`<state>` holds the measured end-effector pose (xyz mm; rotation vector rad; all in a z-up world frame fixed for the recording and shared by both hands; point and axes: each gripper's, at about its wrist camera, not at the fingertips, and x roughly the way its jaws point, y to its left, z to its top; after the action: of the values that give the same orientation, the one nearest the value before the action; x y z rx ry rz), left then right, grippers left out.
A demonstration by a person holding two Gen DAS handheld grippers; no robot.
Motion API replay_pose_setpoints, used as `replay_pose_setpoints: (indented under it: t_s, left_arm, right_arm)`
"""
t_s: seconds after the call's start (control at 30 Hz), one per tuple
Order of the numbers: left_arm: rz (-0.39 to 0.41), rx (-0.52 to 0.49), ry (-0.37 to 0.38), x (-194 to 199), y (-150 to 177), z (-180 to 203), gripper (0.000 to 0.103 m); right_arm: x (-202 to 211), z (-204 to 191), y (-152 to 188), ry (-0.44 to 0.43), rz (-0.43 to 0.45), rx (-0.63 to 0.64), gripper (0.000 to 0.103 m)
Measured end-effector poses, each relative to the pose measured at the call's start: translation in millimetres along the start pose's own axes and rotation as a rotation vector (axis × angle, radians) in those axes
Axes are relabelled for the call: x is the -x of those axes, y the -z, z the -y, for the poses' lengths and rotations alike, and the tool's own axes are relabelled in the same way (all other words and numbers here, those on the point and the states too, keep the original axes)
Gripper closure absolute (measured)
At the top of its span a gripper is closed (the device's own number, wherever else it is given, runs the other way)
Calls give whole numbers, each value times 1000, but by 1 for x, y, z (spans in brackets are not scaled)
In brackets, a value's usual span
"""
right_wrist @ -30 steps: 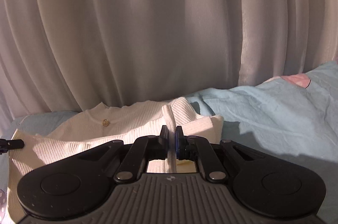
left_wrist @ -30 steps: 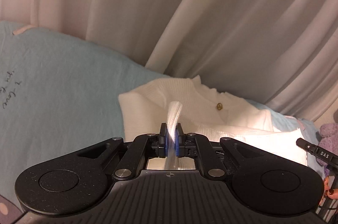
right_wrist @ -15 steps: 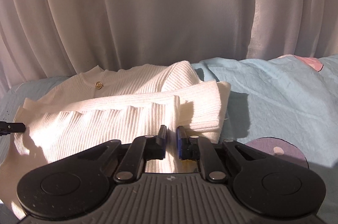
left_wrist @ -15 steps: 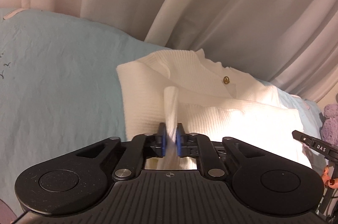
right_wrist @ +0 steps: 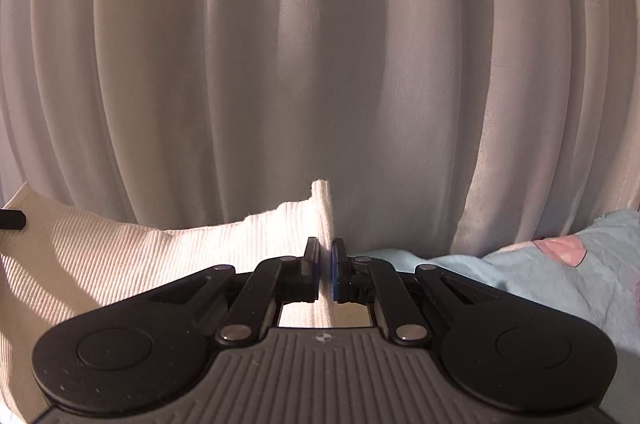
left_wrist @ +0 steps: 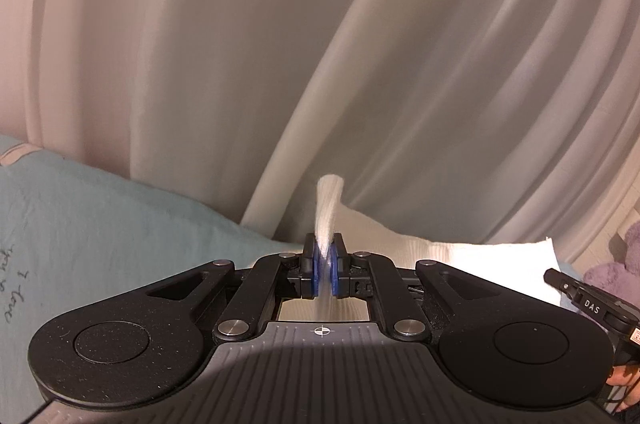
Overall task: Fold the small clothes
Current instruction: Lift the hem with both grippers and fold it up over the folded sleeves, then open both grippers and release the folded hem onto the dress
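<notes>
A: Where do we have the white ribbed garment right now?

B: We hold it at two points. Our left gripper has its jaws pressed together on a tuft of the knit, which sticks up just ahead of the blue pads. Our right gripper pinches the other edge the same way, with a narrow strip standing up between its fingers.

A: Which way does it run?

B: In the right wrist view the cloth spreads away to the left of the tool, so its long axis lies crosswise, from one gripper to the other. The ribs slant across the sunlit part. In the left wrist view a white corner shows to the right of the tool.

A: Any writing we can read?

B: "DAS" in white on the black part at the right of the left tool. There is dark handwriting on the pale blue sheet to the left; we cannot read it.

A: And ahead of us?

B: Pleated curtains, close behind the cloth.
</notes>
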<state>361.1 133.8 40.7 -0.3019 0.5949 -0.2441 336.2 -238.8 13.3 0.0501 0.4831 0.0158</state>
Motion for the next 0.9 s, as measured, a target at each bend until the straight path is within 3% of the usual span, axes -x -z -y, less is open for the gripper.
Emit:
replay_pose_setpoints:
  t_s: [0.27, 0.43, 0.57, 0.73, 0.8, 0.9]
  left_arm:
    - [35, -47, -129, -54, -20, 3, 96]
    - [-18, -68, -196, -88, -4, 0, 95]
    - [-42, -75, -207, -99, 8, -2, 94]
    - [-37, -35, -258, -94, 13, -12, 78]
    - [1, -6, -263, -87, 16, -12, 71]
    - [18, 30, -197, -95, 27, 1, 60]
  right_arm:
    - [-59, -7, -20, 79, 4, 31, 98]
    - [-91, -10, -7, 102, -51, 45, 98]
    - [-105, -9, 3, 110, -70, 50, 98]
    - [-111, -2, 8, 157, -66, -16, 96]
    - [-110, -4, 13, 102, -59, -95, 90]
    - [-119, -29, 30, -85, -107, -170, 89]
